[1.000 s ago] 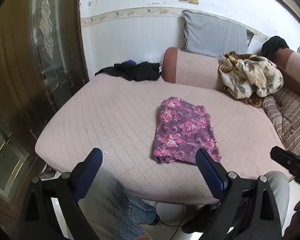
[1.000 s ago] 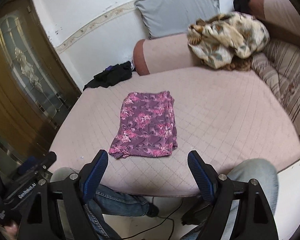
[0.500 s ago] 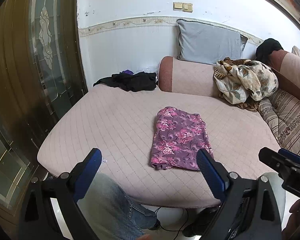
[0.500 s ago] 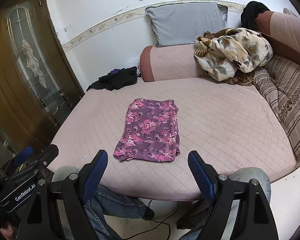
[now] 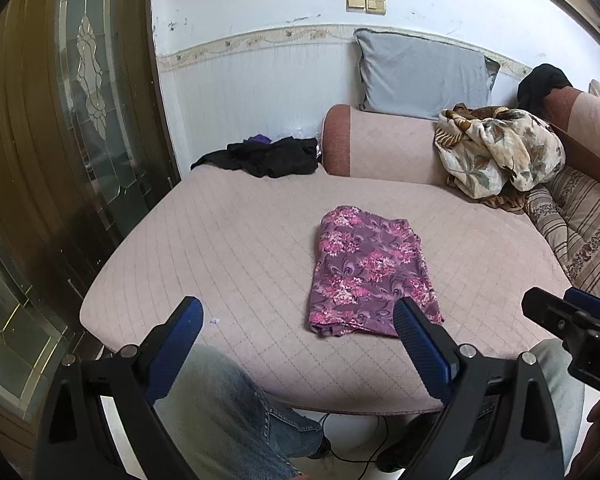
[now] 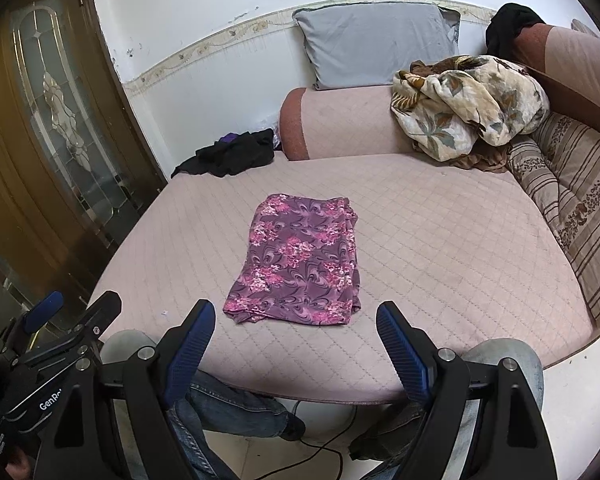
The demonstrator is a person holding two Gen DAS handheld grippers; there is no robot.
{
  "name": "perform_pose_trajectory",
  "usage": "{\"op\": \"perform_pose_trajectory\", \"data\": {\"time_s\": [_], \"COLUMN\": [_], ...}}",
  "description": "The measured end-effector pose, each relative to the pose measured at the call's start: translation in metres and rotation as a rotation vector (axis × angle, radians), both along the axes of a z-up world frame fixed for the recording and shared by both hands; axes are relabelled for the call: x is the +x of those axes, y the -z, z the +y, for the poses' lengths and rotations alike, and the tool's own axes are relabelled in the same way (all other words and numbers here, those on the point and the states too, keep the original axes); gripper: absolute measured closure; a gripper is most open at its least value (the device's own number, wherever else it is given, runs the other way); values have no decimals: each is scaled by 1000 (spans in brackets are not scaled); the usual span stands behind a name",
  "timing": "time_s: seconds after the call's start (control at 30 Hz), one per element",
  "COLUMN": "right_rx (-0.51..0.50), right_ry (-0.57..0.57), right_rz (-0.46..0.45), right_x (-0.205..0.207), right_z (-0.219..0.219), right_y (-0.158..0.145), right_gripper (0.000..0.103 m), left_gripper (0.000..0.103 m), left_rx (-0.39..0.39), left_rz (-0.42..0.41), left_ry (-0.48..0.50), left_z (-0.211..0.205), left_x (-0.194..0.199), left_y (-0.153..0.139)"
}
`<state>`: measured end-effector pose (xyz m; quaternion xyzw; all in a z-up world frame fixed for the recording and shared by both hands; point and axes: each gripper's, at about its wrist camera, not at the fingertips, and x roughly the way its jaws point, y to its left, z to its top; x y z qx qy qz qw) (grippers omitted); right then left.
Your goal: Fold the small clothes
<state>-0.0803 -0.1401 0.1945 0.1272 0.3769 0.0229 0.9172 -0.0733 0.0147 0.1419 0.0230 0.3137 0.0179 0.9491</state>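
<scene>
A purple cloth with pink flowers (image 5: 370, 274) lies folded into a flat rectangle on the pink quilted sofa seat (image 5: 228, 248); it also shows in the right wrist view (image 6: 300, 260). My left gripper (image 5: 298, 314) is open and empty, held back from the seat's front edge, near the cloth's near end. My right gripper (image 6: 296, 322) is open and empty, also short of the front edge, in line with the cloth. The right gripper's body shows at the right edge of the left wrist view (image 5: 572, 332).
A heap of dark clothes (image 5: 268, 156) lies at the seat's back left. A floral blanket (image 5: 496, 152) is bundled on the pink bolster (image 5: 380, 144) under a grey pillow (image 5: 420, 72). A striped cushion (image 6: 568, 200) is at right. A glazed wooden door (image 5: 60, 140) stands at left. Jeans-clad knees (image 6: 228, 396) are below.
Both grippers have drawn back and risen a little, so the cloth and seat look farther off. The cloth has not moved. Both grippers stay open.
</scene>
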Motion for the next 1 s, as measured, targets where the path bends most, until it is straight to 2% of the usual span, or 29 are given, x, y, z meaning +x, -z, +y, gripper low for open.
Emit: {"op": "perform_pose_trajectory", "data": {"time_s": [0.37, 0.77, 1.0], "right_rx": [-1, 3, 1], "right_ry": [5, 49, 25], "right_rz": [36, 68, 70], "right_x": [15, 24, 34], "right_z": [-9, -27, -20], "right_y": [14, 26, 28], "right_gripper": [16, 16, 16], "left_gripper": [7, 7, 7], "left_rx": [1, -21, -20], "left_rz": [14, 81, 107], "left_ry": [4, 14, 2], "left_z": [-3, 0, 2], "left_x": [8, 40, 50], "left_y": [8, 21, 30]}}
